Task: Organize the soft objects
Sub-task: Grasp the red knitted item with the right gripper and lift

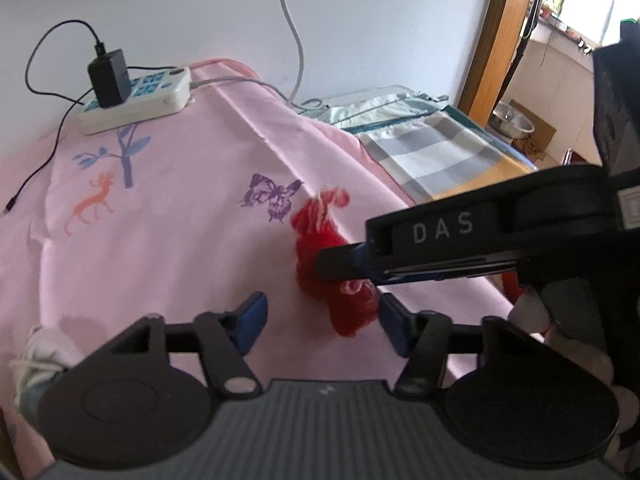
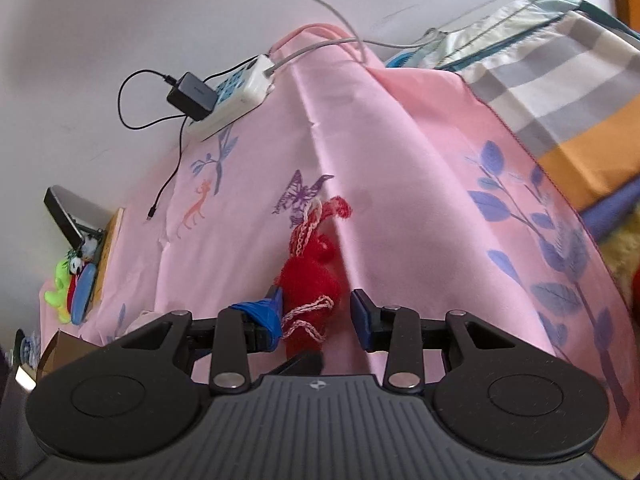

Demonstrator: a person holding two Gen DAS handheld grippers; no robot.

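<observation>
A fluffy red knitted item with pink crocheted cord (image 2: pixel 310 280) is seen on the pink printed cloth (image 1: pixel 180 240), between the parted pads of the right tongs (image 2: pixel 316 312); whether it is pinched cannot be told. The left tongs (image 1: pixel 322 316) are spread wide, released, the item's lower end lying between them. Its middle is hidden behind the right tongs' black finger. A white bundle (image 1: pixel 40 352) is cut off at lower left.
</observation>
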